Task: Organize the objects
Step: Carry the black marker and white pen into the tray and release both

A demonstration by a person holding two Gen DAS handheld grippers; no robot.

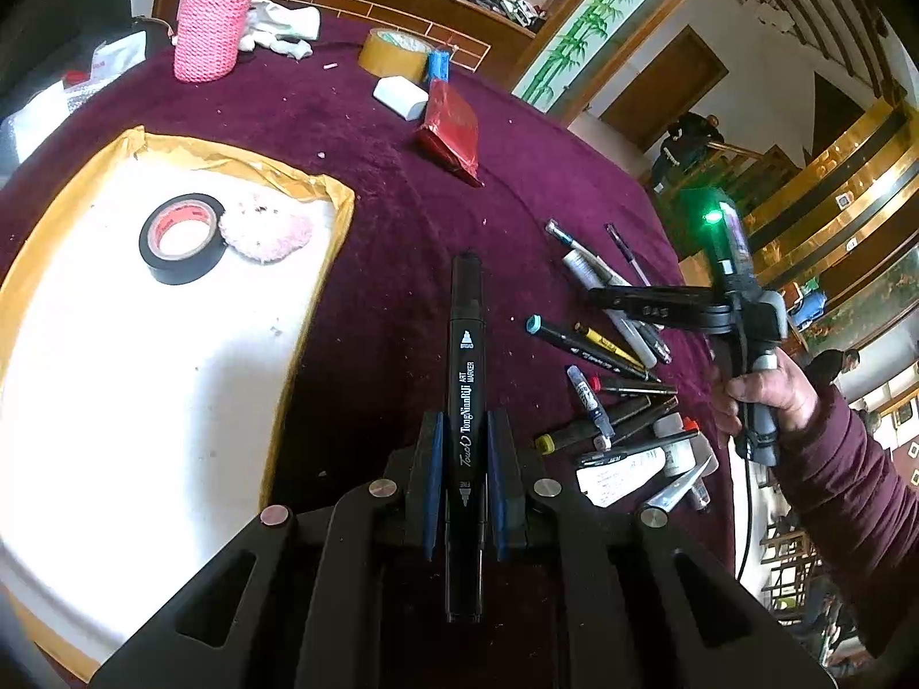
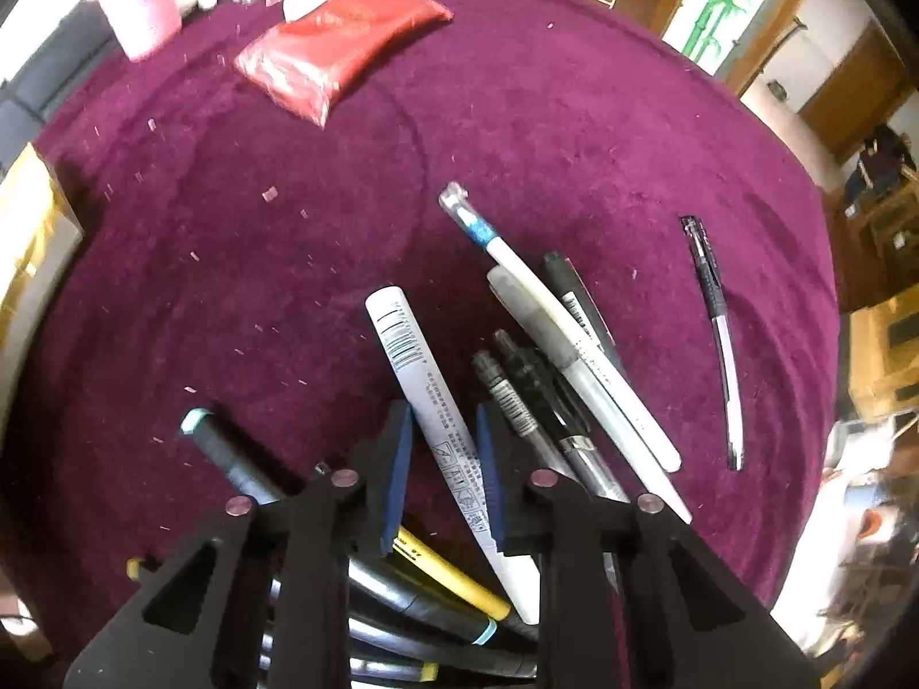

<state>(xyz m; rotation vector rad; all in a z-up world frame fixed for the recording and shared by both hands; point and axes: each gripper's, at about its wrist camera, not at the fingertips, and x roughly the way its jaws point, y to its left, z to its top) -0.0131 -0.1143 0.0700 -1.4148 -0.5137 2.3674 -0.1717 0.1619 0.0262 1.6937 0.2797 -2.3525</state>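
Observation:
My left gripper (image 1: 466, 419) is shut on a black art marker (image 1: 466, 310), which points away over the purple tablecloth (image 1: 390, 184). To its left stands a yellow-rimmed box with a white bottom (image 1: 143, 373), holding a black tape roll (image 1: 181, 238) and a pink fluffy pad (image 1: 267, 229). On the right lies a pile of pens and markers (image 1: 609, 379). A hand (image 1: 764, 390) holds my right gripper (image 1: 603, 295) over that pile. In the right wrist view my right gripper (image 2: 442, 407) points steeply down, its blue pads shut on a white barcoded marker (image 2: 402, 333) in the pile (image 2: 551, 367).
At the far side stand a pink knitted bottle cover (image 1: 209, 17), a tan tape roll (image 1: 393, 51), a white block (image 1: 400, 95) and a red packet (image 1: 451, 129). One black pen (image 2: 712, 310) lies apart near the table's right edge.

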